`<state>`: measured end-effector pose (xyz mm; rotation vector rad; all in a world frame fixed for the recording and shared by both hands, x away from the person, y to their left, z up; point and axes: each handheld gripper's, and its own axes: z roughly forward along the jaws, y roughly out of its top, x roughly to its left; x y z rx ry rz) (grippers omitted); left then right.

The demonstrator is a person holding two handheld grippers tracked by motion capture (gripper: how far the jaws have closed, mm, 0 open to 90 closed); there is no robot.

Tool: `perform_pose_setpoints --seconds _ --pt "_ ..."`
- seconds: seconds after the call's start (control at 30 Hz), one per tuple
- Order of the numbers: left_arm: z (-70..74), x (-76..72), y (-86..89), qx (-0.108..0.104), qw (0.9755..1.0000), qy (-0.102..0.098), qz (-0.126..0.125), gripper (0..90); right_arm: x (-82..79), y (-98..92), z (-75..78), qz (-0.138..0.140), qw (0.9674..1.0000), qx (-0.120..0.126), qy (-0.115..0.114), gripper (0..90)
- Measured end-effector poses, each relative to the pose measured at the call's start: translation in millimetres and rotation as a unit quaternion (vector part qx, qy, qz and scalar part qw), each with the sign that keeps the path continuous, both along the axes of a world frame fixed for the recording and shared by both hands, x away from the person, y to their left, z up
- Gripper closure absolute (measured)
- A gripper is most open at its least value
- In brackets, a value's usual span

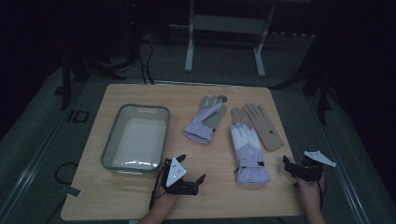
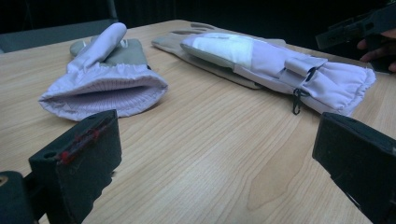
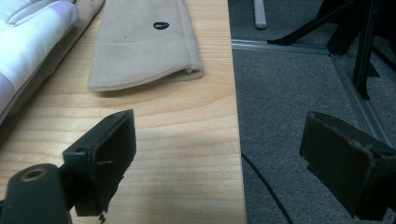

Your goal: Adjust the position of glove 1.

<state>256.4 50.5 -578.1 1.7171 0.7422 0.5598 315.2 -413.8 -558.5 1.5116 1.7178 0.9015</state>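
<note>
Both claws spread, empty. Left claw point(image 1: 189, 173) faces lilac glove point(image 2: 100, 81) mid-surface; right claw point(image 1: 293, 167) near tan glove point(image 3: 144, 44) at surface edge. Best: pinch cuffs low, lift, drop in bin point(image 1: 111, 140).

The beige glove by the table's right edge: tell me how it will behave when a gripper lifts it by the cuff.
The beige glove lies thin and flat, so it will probably droop limp from the cuff. It looks like soft cloth, likely light and not slippery. One end sits under the lilac-and-white glove, so it may drag.
</note>
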Motion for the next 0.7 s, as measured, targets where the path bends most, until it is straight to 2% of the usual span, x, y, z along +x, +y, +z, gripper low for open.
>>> perform_pose_setpoints --seconds 0.17,0.23,0.4,0.47,0.53,0.57,0.63,0.67,0.7 --pt "0.1 -0.6 -0.6 0.004 1.0000 -0.002 0.000 1.5 -0.4 -1.0 0.9 -0.008 0.9999 0.006 0.010 10.7" --pt "0.1 -0.4 -0.4 0.004 1.0000 -0.001 0.000 1.5 -1.4 -1.9 3.2 -0.014 0.9997 0.017 0.007 10.7" --pt "0.1 -0.4 -0.3 0.004 1.0000 0.001 0.001 1.5 -0.3 -3.0 8.2 -0.017 0.9997 0.008 0.012 10.6" --pt "0.1 -0.6 -0.5 0.003 1.0000 0.001 0.001 1.5 4.6 -3.4 15.0 -0.015 0.9997 -0.001 0.017 10.7" --pt "0.2 -0.6 -0.6 0.005 1.0000 0.001 0.002 1.5 8.0 -4.4 22.2 -0.010 0.9998 0.005 0.017 10.7" --pt "0.1 -0.6 -0.6 0.004 1.0000 0.001 0.002 1.5 11.4 -3.6 30.1 -0.012 0.9997 -0.007 0.018 10.6" --pt "0.1 -0.3 -0.2 0.002 1.0000 0.003 0.005 1.5 14.3 -1.9 39.3 -0.014 0.9997 -0.016 0.012 10.7" --pt "0.2 0.2 0.4 0.001 1.0000 0.005 0.005 1.5 16.9 -1.0 44.2 -0.013 0.9997 -0.016 0.015 13.8" --pt "0.1 0.5 0.7 -0.001 1.0000 0.007 0.005 1.5 21.3 -1.3 50.3 0.000 0.9995 -0.004 0.030 13.7"
